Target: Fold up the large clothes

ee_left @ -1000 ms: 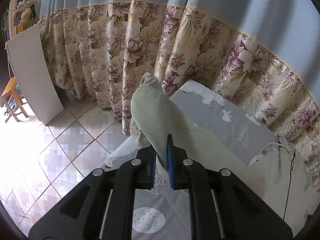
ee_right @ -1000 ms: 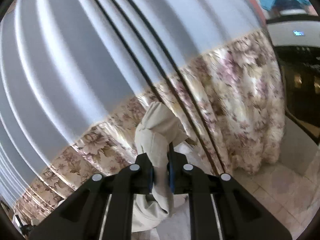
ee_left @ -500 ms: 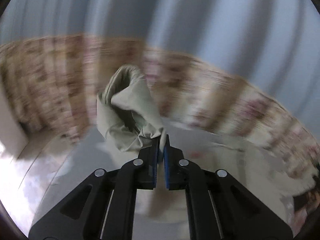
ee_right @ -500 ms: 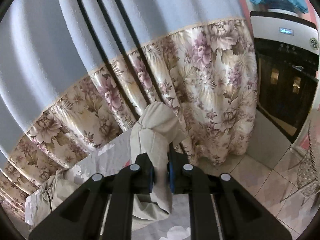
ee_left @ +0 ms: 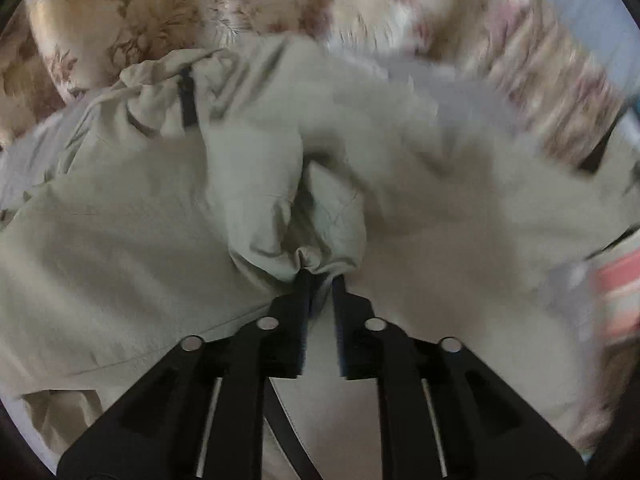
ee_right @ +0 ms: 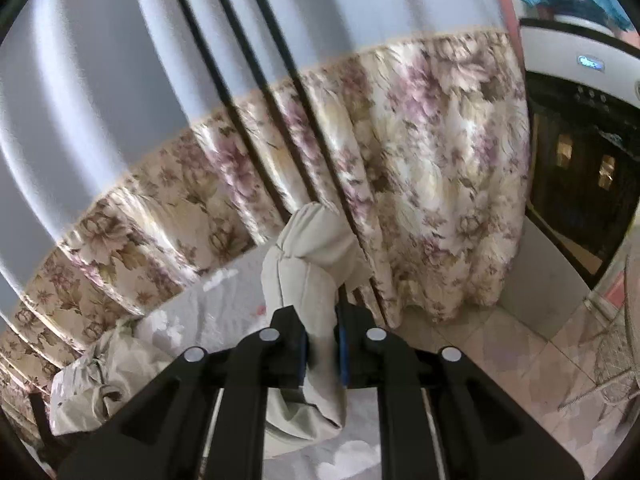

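A large pale beige garment (ee_left: 140,216) fills the left wrist view, spread in folds over a grey patterned bed sheet (ee_left: 24,156). My left gripper (ee_left: 320,280) is shut on a bunched fold of the garment, low over the cloth. My right gripper (ee_right: 322,332) is shut on another part of the same beige garment (ee_right: 308,264), which stands up in a bunch between its fingers above the sheet (ee_right: 224,312). More of the garment lies crumpled at the lower left of the right wrist view (ee_right: 108,384).
A floral curtain with a blue upper part (ee_right: 420,184) hangs right behind the bed. A water dispenser or dark cabinet (ee_right: 580,160) stands at the right, with tiled floor (ee_right: 520,380) below it. A pink striped item (ee_left: 616,292) shows at the left view's right edge.
My left gripper has swung down from facing the curtain to low over the garment, still holding the cloth. My right gripper has held its grip and shifted only slightly.
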Demonstrator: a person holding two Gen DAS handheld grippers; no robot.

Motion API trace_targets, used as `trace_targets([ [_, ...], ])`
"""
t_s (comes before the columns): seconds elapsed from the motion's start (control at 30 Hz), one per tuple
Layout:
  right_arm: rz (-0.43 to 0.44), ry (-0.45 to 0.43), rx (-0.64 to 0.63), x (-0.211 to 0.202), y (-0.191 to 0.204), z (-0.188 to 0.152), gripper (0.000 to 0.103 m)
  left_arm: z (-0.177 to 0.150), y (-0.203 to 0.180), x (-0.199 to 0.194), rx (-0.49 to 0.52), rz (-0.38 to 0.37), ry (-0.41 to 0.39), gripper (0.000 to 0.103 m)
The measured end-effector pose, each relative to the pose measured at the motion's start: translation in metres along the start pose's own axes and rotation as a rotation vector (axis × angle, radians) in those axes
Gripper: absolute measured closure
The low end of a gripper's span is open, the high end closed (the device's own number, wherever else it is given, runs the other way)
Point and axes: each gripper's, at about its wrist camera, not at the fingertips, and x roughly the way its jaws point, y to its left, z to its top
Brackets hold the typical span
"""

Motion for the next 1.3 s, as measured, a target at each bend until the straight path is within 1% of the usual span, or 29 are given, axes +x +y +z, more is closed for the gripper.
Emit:
trace_targets([
  [0.03, -0.012, 0.015, -0.001, 0.003, -0.004, -0.002, 0.092, -0.007, -0.006, -0.004, 0.034, 0.02, -0.013, 0.064],
  [0.07, -0.033, 0.027, -0.007, 0.006, -0.008, -0.005, 0.092, -0.015, -0.011, -0.014, 0.071, 0.039, -0.034, 0.053],
  [0.1, -0.066, 0.035, -0.022, 0.01, -0.01, -0.008, 0.092, -0.022, -0.014, -0.029, 0.096, 0.048, -0.063, 0.033],
  [0.13, -0.101, 0.042, -0.042, 0.013, -0.011, -0.011, 0.092, -0.028, -0.013, -0.046, 0.114, 0.054, -0.096, 0.021],
  [0.2, -0.175, 0.047, -0.103, 0.019, -0.009, -0.018, 0.092, -0.04, -0.007, -0.08, 0.143, 0.057, -0.165, 0.012],
  [0.23, -0.19, 0.05, -0.128, 0.022, -0.007, -0.022, 0.092, -0.048, 0.0, -0.102, 0.144, 0.057, -0.203, 0.007],
  [0.3, -0.189, 0.067, -0.131, 0.026, -0.008, -0.026, 0.091, -0.058, 0.019, -0.128, 0.122, 0.057, -0.244, 0.005],
  [0.37, -0.137, 0.077, -0.086, 0.026, -0.013, -0.026, 0.091, -0.07, 0.063, -0.153, 0.054, 0.103, -0.265, 0.005],
  [0.4, -0.058, 0.077, -0.033, 0.024, -0.016, -0.023, 0.091, -0.072, 0.084, -0.16, 0.016, 0.137, -0.272, 0.005],
  [0.43, 0.052, 0.065, 0.039, 0.018, -0.02, -0.016, 0.091, -0.075, 0.102, -0.165, -0.015, 0.163, -0.278, 0.005],
  [0.47, 0.12, 0.056, 0.079, 0.013, -0.019, -0.012, 0.091, -0.079, 0.126, -0.173, -0.063, 0.194, -0.285, 0.005],
  [0.5, 0.247, 0.034, 0.141, 0.001, -0.014, 0.001, 0.091, -0.081, 0.142, -0.178, -0.098, 0.207, -0.287, 0.005],
  [0.53, 0.308, 0.013, 0.15, -0.008, -0.006, 0.009, 0.091, -0.084, 0.166, -0.186, -0.156, 0.209, -0.289, 0.005],
  [0.57, 0.393, -0.027, 0.125, -0.026, 0.014, 0.026, 0.091, -0.085, 0.184, -0.194, -0.204, 0.197, -0.292, 0.005],
  [0.6, 0.443, -0.057, 0.082, -0.042, 0.036, 0.039, 0.091, -0.087, 0.202, -0.198, -0.245, 0.182, -0.298, 0.005],
  [0.67, 0.486, -0.111, -0.017, -0.071, 0.081, 0.063, 0.091, -0.098, 0.231, -0.211, -0.324, 0.171, -0.322, 0.005],
  [0.73, 0.481, -0.153, -0.1, -0.092, 0.123, 0.082, 0.092, -0.106, 0.246, -0.217, -0.366, 0.176, -0.337, 0.005],
  [0.8, 0.466, -0.158, -0.143, -0.098, 0.155, 0.094, 0.092, -0.114, 0.255, -0.222, -0.393, 0.166, -0.35, 0.005],
  [0.87, 0.398, -0.165, -0.21, -0.099, 0.189, 0.1, 0.091, -0.125, 0.264, -0.228, -0.408, 0.179, -0.364, 0.005],
  [0.9, 0.319, -0.18, -0.257, -0.098, 0.204, 0.101, 0.091, -0.125, 0.265, -0.228, -0.411, 0.19, -0.365, 0.005],
  [0.93, 0.209, -0.209, -0.316, -0.098, 0.22, 0.099, 0.091, -0.128, 0.27, -0.23, -0.416, 0.208, -0.365, 0.005],
  [0.97, 0.052, -0.252, -0.398, -0.095, 0.24, 0.095, 0.092, -0.13, 0.272, -0.23, -0.42, 0.218, -0.365, 0.005],
  [1.0, -0.056, -0.268, -0.446, -0.091, 0.252, 0.092, 0.092, -0.131, 0.275, -0.23, -0.424, 0.224, -0.364, 0.005],
  [1.03, -0.177, -0.274, -0.499, -0.083, 0.263, 0.087, 0.092, -0.134, 0.28, -0.23, -0.431, 0.229, -0.362, 0.005],
  [1.1, -0.357, -0.26, -0.566, -0.061, 0.27, 0.081, 0.092, -0.139, 0.286, -0.23, -0.442, 0.238, -0.364, 0.005],
  [1.13, -0.454, -0.225, -0.591, -0.045, 0.266, 0.077, 0.091, -0.141, 0.287, -0.23, -0.442, 0.241, -0.363, 0.005],
  [1.17, -0.5, -0.193, -0.585, -0.032, 0.257, 0.074, 0.091, -0.143, 0.289, -0.229, -0.442, 0.244, -0.36, 0.005],
  [1.23, -0.549, -0.107, -0.524, -0.006, 0.218, 0.067, 0.091, -0.148, 0.293, -0.227, -0.442, 0.257, -0.353, 0.005],
  [1.3, -0.581, -0.007, -0.425, 0.015, 0.16, 0.057, 0.091, -0.15, 0.295, -0.225, -0.435, 0.268, -0.345, 0.005],
])
